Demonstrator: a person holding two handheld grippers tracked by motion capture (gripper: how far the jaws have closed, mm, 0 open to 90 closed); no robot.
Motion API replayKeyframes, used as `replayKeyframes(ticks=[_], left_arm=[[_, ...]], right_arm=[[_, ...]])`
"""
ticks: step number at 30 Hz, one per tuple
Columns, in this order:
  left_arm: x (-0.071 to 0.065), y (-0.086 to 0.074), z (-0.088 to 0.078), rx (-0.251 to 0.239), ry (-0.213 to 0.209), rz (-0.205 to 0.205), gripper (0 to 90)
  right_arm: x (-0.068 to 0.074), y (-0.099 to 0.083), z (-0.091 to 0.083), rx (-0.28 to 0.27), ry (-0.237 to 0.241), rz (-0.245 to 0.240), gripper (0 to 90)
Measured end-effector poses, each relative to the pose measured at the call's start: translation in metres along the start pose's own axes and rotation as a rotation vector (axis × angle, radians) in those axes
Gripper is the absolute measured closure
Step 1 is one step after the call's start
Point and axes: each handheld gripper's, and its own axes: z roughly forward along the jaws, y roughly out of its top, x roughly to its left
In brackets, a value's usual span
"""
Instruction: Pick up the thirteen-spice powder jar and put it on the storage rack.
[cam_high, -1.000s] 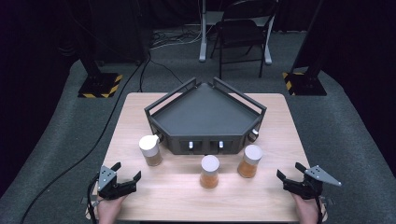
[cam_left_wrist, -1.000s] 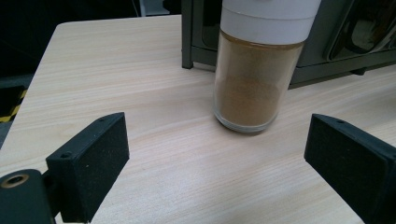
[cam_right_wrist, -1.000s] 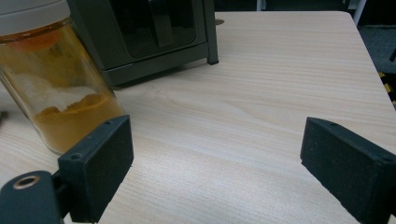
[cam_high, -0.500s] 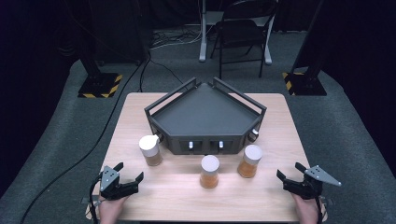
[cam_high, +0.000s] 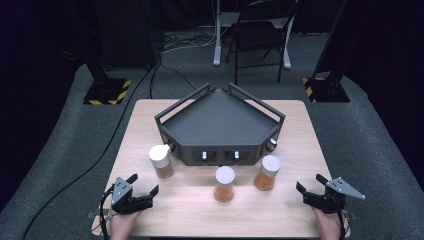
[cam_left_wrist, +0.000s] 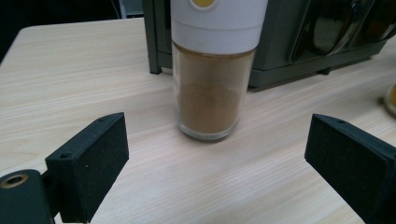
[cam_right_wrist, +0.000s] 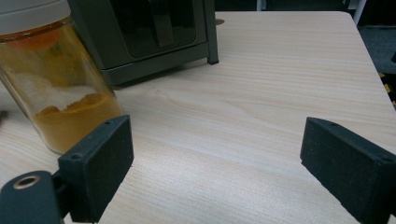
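No readable text, label, brand or number appears on anything here.

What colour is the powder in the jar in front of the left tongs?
Brown, under a white cap; the jar shows best in the left gripper view.

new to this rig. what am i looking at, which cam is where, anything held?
No robot arm here: a person stands at a pale wooden table with a handheld black two-jaw claw in each hand, the left claw and the right claw. The high view comes from a fixed camera above, looking forward and down. The two gripper views come from cameras riding on each claw, looking along its jaws.

On the table: a dark grey five-sided rack and three clear white-capped spice jars in front of it. The left claw faces the brown-powder jar; the orange-powder jar sits at the left of the right gripper view; a third jar stands between them.

Both claws are open, and neither holds anything.
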Motion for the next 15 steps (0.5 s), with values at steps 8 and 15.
replayKeyframes(ticks=[8, 15], left_arm=[[-0.008, 0.011, 0.01, 0.003, 0.002, 0.015, 5.5], [-0.011, 0.025, 0.021, 0.016, 0.024, 0.02, 5.4]], right_arm=[[0.0, 0.0, 0.0, -0.001, 0.001, 0.002, 8.7], [0.0, 0.0, 0.0, -0.002, 0.002, 0.001, 8.7]])
